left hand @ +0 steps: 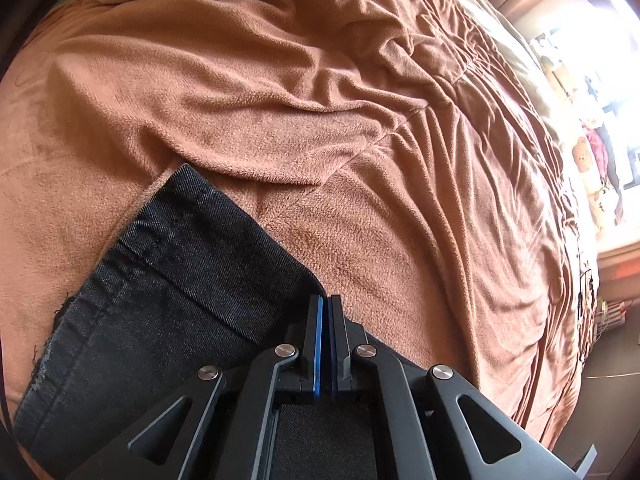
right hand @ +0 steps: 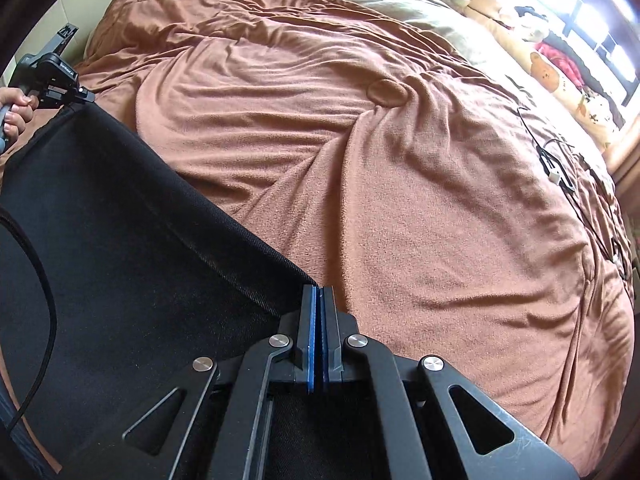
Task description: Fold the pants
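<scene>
Left gripper (left hand: 327, 300): jaws pressed together, blue pads nearly touching, pinching the edge of the dark denim pants (left hand: 160, 300). In the left wrist view the pants fill the lower left of the frame: a hemmed leg end with a stitched cuff, frayed threads at the far left edge. The fabric runs under the fingers to the lower centre.

Right gripper (right hand: 319, 290): jaws also clamped tight, a thin dark strip of fabric between the pads. In the right wrist view the pants (right hand: 120, 220) span the left and lower left of the frame as a taut black sheet, its edge running diagonally from upper left down to the fingertips.

Upper left of the right wrist view: a hand (right hand: 16, 110) holds the other gripper, which sits at the far corner of that sheet.

Both views: a wrinkled brown fleece blanket (right hand: 360, 160) covers the bed behind the pants. Black cables (right hand: 554, 160) lie on it at the right. A bright window (right hand: 580, 20) sits upper right.
</scene>
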Demonstrator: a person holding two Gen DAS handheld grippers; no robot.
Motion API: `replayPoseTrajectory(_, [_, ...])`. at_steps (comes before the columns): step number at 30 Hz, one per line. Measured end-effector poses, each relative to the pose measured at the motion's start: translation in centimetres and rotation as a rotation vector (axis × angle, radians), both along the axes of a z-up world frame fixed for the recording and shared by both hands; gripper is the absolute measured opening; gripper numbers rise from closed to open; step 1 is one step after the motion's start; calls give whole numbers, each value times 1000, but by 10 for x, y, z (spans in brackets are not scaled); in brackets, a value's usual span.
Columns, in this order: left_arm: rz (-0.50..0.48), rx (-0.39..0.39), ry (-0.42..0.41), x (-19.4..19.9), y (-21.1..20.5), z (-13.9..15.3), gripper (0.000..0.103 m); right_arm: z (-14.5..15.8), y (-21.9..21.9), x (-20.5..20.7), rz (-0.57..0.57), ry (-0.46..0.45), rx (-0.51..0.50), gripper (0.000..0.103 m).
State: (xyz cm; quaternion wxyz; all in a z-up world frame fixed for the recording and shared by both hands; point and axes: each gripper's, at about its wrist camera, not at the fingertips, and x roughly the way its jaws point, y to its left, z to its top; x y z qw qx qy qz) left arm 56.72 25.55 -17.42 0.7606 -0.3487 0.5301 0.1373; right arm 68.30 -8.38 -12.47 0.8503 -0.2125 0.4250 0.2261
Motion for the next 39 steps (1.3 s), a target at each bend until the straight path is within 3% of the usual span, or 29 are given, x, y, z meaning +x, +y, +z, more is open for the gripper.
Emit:
replayPoseTrajectory(3, [-7,-16,-1,-1,2,-3,8,-19,5,12,-40,41,-19,0])
replayPoseTrajectory(4, [-17,-16,-2,-1,3,-2,11,-21,6,14,-43,42,-26,5])
replayPoseTrajectory(6, [-26,-8,-2,-4,6,3,36,-20,7,13,-68,30,-31,12])
replayPoseTrajectory(9, [-14,17,-34,-16,15,19,56,-8,0,10,-98,33,21,17])
replayPoseTrajectory(15, [-18,28,-78,-46,31,43,57,16,-22,-14,-135,18,107,17])
replayPoseTrajectory(28, [-114,69,-141,-122,32,70,57,38,-71,-98,-223,18,244,17])
replayPoseTrajectory(39, [-116,62,-152,-188,37,58,57,29,-98,-167,-269,33,319,17])
